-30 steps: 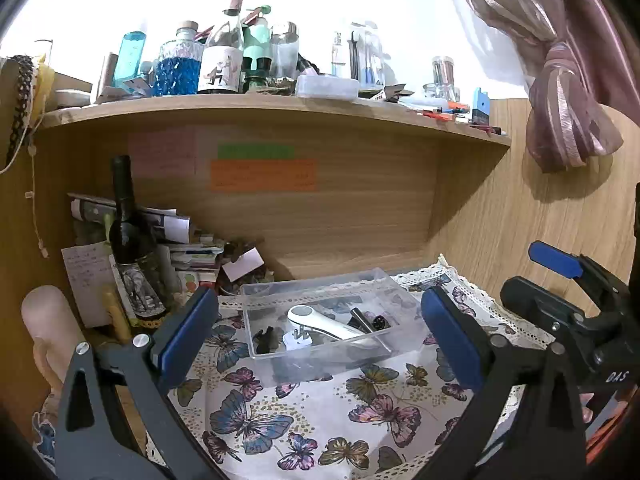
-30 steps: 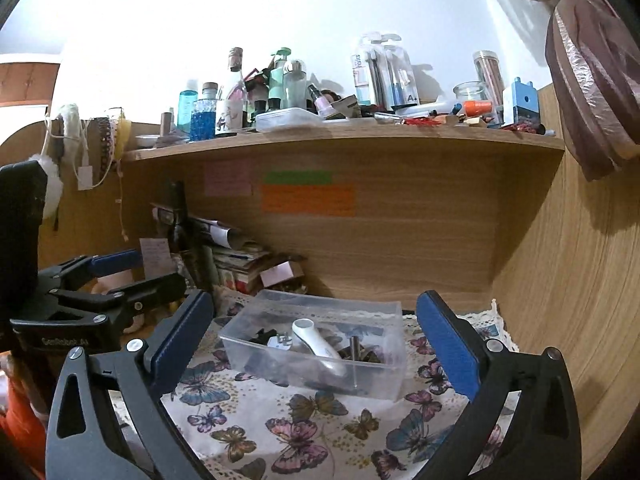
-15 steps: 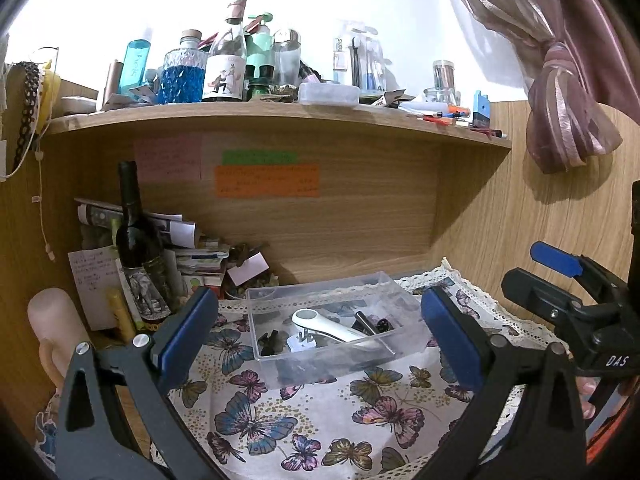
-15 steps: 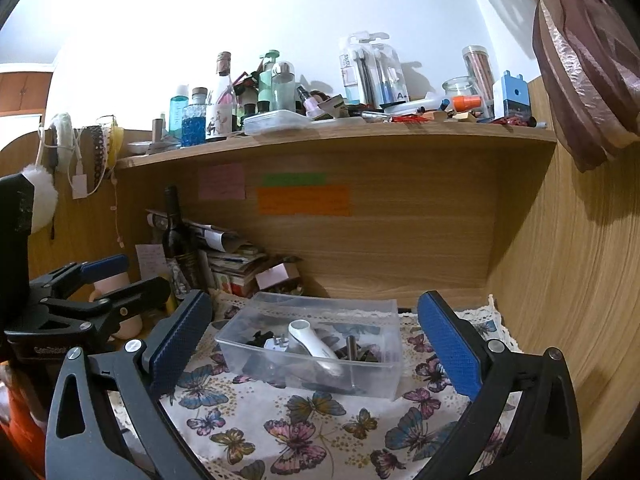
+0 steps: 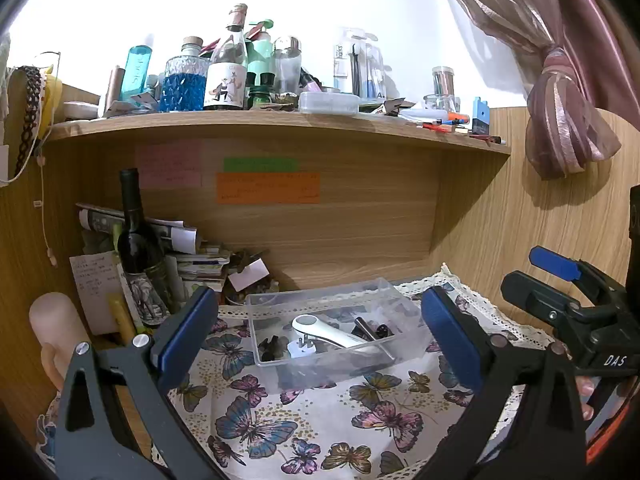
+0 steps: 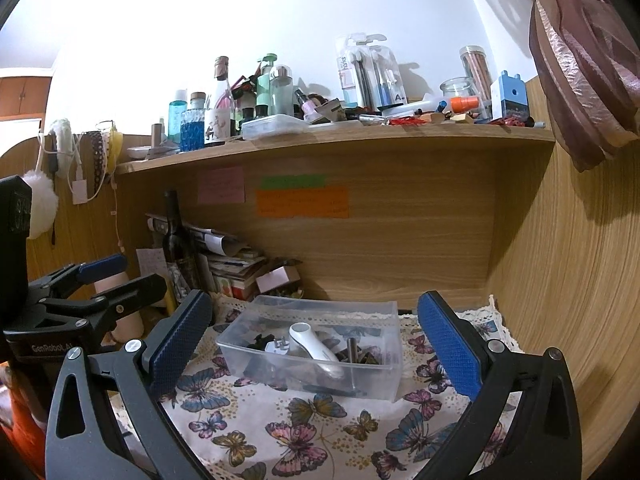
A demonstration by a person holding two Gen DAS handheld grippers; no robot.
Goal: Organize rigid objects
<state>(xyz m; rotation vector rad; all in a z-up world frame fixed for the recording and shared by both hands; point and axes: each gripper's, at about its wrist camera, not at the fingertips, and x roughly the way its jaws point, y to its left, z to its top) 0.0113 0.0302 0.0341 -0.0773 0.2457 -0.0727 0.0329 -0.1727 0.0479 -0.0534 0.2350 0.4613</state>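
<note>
Both views have tilted up slightly since a second ago; the bin (image 5: 336, 336) sits lower in frame. Left tool (image 5: 320, 336) and right tool (image 6: 312, 340) gape empty, bin at twelve o'clock between their pads, on the tabletop (image 5: 320, 432).

Your approach to the clear bin (image 6: 320, 354) across the butterfly cloth (image 6: 304, 436) is unobstructed. The wine bottle (image 5: 138, 248) and paper stack (image 5: 200, 268) crowd its left; the shelf (image 5: 280, 120) overhangs it.
</note>
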